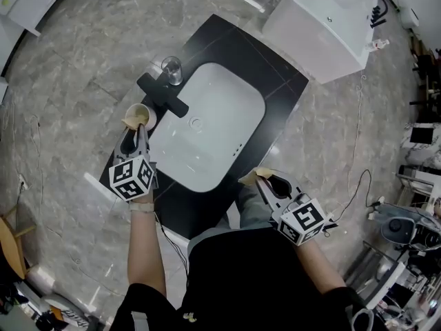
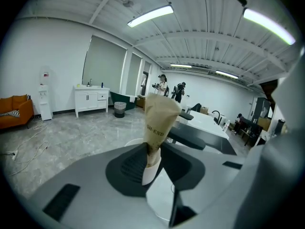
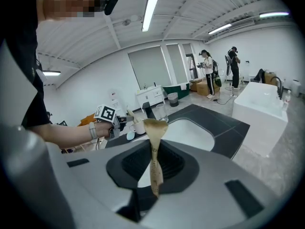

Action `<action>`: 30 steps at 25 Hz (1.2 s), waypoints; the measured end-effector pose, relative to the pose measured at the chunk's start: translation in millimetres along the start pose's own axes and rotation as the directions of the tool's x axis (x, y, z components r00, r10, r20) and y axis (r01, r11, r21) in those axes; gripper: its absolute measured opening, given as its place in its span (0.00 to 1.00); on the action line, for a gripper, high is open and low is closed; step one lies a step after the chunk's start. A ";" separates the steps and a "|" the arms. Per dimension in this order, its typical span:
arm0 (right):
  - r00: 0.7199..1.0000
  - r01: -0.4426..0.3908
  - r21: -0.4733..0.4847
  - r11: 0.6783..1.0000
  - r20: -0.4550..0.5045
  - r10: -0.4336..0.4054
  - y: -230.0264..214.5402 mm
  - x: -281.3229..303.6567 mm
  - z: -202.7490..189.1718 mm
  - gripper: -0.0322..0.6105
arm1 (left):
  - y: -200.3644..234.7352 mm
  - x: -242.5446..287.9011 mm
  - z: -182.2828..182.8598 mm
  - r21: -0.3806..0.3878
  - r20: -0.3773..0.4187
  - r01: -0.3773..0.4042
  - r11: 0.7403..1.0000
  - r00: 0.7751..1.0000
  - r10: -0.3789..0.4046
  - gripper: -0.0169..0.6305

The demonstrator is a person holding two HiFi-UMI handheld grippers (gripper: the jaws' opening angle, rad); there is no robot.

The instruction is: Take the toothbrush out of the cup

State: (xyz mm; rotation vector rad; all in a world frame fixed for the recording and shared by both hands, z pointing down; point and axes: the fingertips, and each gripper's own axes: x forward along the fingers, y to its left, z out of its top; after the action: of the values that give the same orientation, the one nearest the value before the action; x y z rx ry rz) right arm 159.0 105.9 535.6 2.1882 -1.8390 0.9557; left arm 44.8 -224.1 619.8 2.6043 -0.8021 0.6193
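A cream cup stands on the black counter left of the faucet; its white rim shows behind the left jaws. A toothbrush in a tan paper wrapper stands upright out of the cup, its tan top at the cup's near rim. My left gripper is shut on that wrapped toothbrush just above the cup. My right gripper hangs over the counter's front edge, shut on a crumpled tan paper strip. The right gripper view shows the left gripper at the cup.
A white sink basin fills the middle of the counter, with a black faucet on its left and a clear glass behind that. A white cabinet stands beyond the counter. People stand far off in the room.
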 end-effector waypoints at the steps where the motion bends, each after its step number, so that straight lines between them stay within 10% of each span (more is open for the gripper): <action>1: 1.000 -0.001 0.004 1.000 0.000 0.001 -0.6 -0.3 -1.9 0.14 | 1.2 0.1 -0.2 0.004 0.001 -0.007 1.000 1.000 0.007 0.17; 30: 0.986 -0.139 -0.111 0.984 0.079 0.149 10.3 21.8 60.4 0.14 | -15.5 -99.6 95.8 0.009 0.181 -0.039 0.999 0.983 0.036 0.09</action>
State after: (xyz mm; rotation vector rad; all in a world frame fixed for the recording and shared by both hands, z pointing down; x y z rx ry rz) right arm 173.8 56.2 496.4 2.0909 -2.0615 0.7783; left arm 8.9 -210.0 486.2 2.6912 -0.9062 0.4026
